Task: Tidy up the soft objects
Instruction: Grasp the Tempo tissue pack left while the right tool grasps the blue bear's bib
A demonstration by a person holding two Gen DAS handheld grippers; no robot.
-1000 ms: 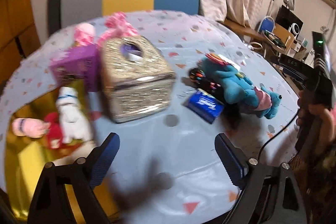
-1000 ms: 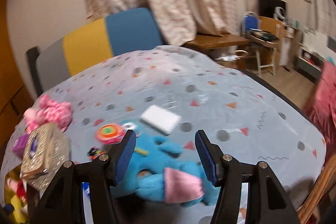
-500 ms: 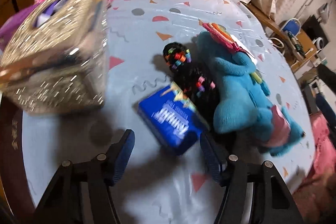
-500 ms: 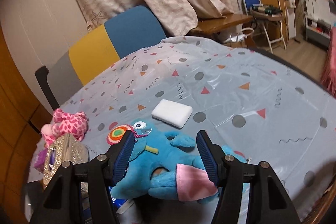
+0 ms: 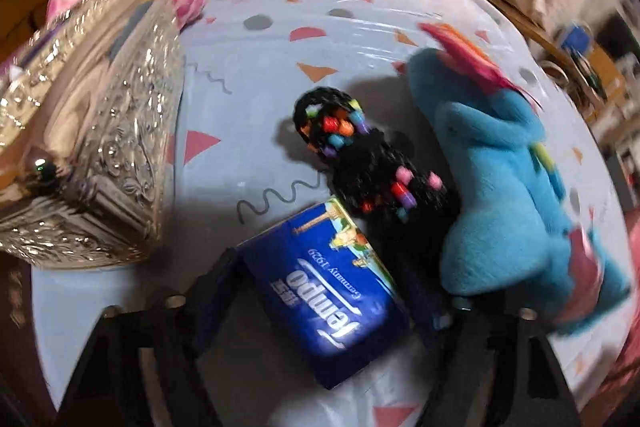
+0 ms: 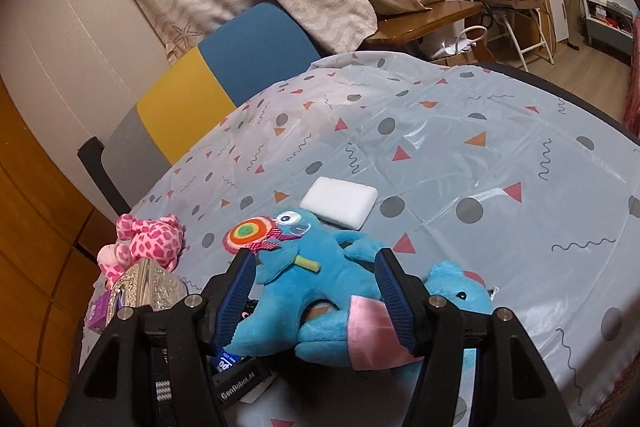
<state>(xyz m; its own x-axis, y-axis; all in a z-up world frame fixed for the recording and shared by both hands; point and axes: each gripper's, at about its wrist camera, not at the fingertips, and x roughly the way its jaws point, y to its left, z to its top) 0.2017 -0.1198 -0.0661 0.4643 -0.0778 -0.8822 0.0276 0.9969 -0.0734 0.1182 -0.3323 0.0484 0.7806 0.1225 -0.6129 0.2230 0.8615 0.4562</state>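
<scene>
Left gripper (image 5: 320,279): spread wide, one finger at either long side of the blue tissue pack (image 5: 332,291), low over it. Blurred at the edges, so impossible to tell whether the pads touch the wrapper; no squeeze visible. Probably lined up this way to take the pack across its narrow width.

Right gripper (image 6: 314,259): likewise parted, straddling the torso of the blue plush (image 6: 320,291) without pinching it. Likely aimed at the torso as the fullest part of the toy, rather than at a floppy limb.

Round table (image 6: 480,131) under a pale patterned plastic cover, with everything gathered toward the near left edge, presumably for sorting. Behind it, a grey, yellow and blue chair (image 6: 224,75).

Embossed silver box (image 5: 112,155) at the left, well apart from both grippers; perhaps a destination, though nothing here confirms that.

Blue plush lying on its back near the table edge, lollipop patch up, pink-tipped leg toward the right wrist camera.

Pink spotted plush (image 6: 152,239) slumped just behind the silver box, untouched.

Blue tissue pack flat on the cloth, label upside down to the left camera, one corner close against the dark beaded piece.

Black beaded piece (image 5: 360,155) wedged between tissue pack and blue plush, touching both or nearly so. A risk: dragged along if either neighbour lifts.

White pack (image 6: 340,201) flat just beyond the plush's head, out of the way.
</scene>
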